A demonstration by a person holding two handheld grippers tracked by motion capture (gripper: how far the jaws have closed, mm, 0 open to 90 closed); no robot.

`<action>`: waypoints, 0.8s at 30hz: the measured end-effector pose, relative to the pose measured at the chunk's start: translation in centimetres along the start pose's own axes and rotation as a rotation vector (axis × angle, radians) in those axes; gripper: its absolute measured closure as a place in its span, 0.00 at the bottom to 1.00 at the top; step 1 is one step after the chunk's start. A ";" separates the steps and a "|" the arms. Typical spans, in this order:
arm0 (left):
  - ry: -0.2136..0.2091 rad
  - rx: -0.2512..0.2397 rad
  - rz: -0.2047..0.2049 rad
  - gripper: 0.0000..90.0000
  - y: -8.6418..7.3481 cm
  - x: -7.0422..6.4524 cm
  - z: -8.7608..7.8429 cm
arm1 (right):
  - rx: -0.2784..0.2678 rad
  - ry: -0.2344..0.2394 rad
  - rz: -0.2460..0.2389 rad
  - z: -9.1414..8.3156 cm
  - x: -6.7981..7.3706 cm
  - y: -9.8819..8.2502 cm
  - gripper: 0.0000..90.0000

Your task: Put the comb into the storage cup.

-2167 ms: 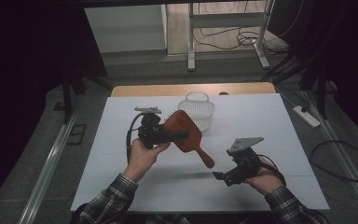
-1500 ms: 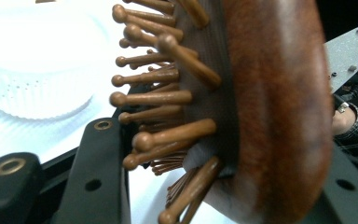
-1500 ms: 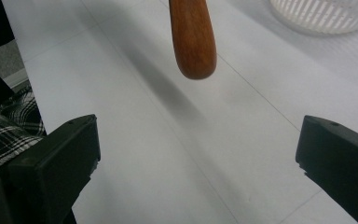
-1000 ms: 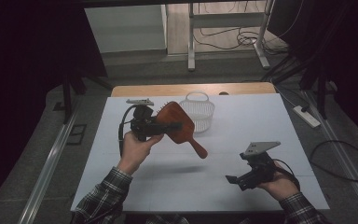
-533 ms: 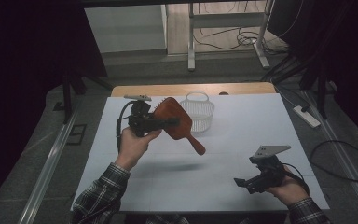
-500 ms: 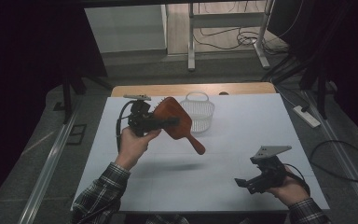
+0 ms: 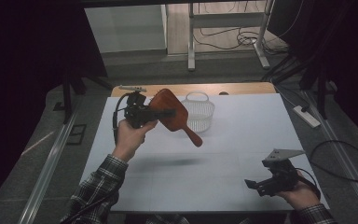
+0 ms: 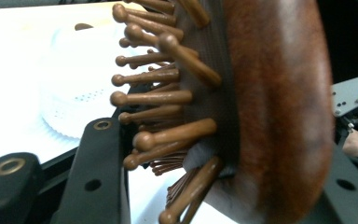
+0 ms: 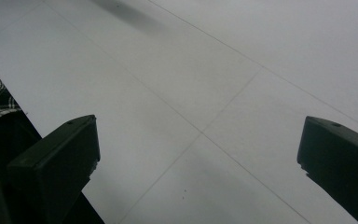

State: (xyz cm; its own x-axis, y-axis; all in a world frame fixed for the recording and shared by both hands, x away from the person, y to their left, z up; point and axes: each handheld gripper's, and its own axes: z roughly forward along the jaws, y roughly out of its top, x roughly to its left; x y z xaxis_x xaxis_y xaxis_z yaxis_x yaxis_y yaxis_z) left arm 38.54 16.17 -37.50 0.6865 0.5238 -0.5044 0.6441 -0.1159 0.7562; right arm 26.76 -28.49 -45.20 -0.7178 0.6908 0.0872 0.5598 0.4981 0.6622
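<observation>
left gripper (image 7: 165, 113) clamping hairbrush (image 7: 170, 112) (held aloft)

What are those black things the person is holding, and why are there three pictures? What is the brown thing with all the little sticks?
The black things are hand-held grippers, tools with two jaws that pinch like tongs. One picture looks down from above the white table. The other two come from small cameras riding on each gripper, looking along its jaws.

The left gripper is squeezed shut on a reddish-brown wooden hairbrush, held up in the air. The little sticks are its round-tipped wooden bristles, seen very close in the left gripper view.

The right gripper holds nothing; its jaws stand wide open over bare table near the front edge.

Behind the brush, a small white plastic basket with a handle sits on the table.
</observation>
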 end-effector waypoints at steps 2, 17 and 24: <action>0.002 -0.006 -0.006 0.59 0.3 0.2 -0.1 | 0.000 -0.009 0.005 -0.2 -0.1 -0.2 0.00; 0.037 -0.033 -0.030 0.59 2.4 1.4 -0.4 | -0.016 -0.055 0.057 -2.0 -0.5 -1.4 0.00; 0.054 -0.052 -0.053 0.59 2.9 2.3 -0.6 | -0.015 -0.065 0.060 -2.3 -0.4 -1.5 0.00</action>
State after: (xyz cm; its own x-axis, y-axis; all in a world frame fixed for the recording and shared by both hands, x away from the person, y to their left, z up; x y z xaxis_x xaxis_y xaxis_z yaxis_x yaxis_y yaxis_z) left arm 41.80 17.56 -36.20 0.6316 0.5731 -0.5222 0.6597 -0.0434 0.7503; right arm 25.27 -30.76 -44.57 -0.6544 0.7521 0.0787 0.5945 0.4474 0.6681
